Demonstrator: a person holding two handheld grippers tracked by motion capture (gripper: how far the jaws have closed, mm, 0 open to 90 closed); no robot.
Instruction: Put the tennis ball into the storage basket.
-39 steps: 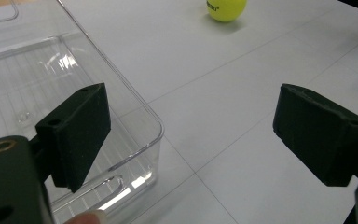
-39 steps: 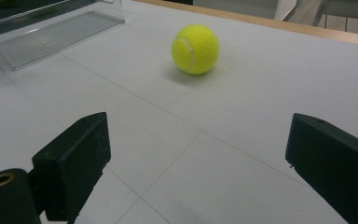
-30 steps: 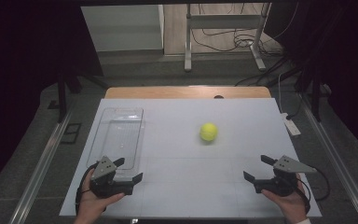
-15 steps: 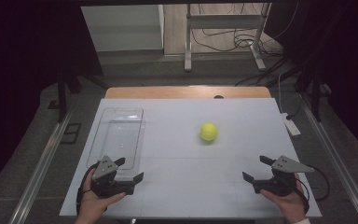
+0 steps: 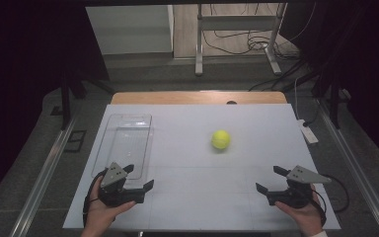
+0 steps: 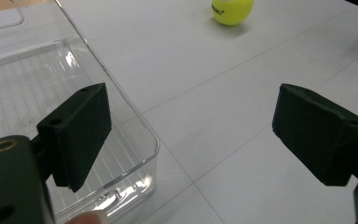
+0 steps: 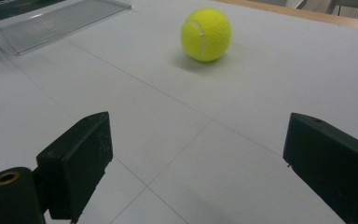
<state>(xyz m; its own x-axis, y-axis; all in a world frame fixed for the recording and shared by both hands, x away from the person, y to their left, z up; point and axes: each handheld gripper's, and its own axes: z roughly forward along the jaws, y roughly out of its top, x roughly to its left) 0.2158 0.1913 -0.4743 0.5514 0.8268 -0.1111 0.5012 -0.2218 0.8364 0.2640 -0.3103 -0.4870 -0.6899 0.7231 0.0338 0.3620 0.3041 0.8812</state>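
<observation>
Both grippers, left [image 5: 137, 178] and right [image 5: 271, 179], rest with jaws apart, grasping nothing. A round yellow-green tennis ball [image 5: 220, 139] sits mid-table, beside a clear plastic tray [image 5: 128, 143]; nudged carelessly, it would likely roll away.

One tennis ball [image 5: 220, 139], yellow, on the table [image 5: 202, 197], right of the tray. One clear plastic tray [image 5: 128, 143], ridged floor, nothing in it. Two handheld grippers: left gripper [image 5: 137, 178] at the tray's near end, one of its two black jaws over the tray's corner; right gripper [image 5: 269, 179] well right of the tray, also two jaws. Two hands, one per gripper. One small white flat item [image 5: 308, 132] at the table's edge, far right of the tray; can't tell what it is.
</observation>
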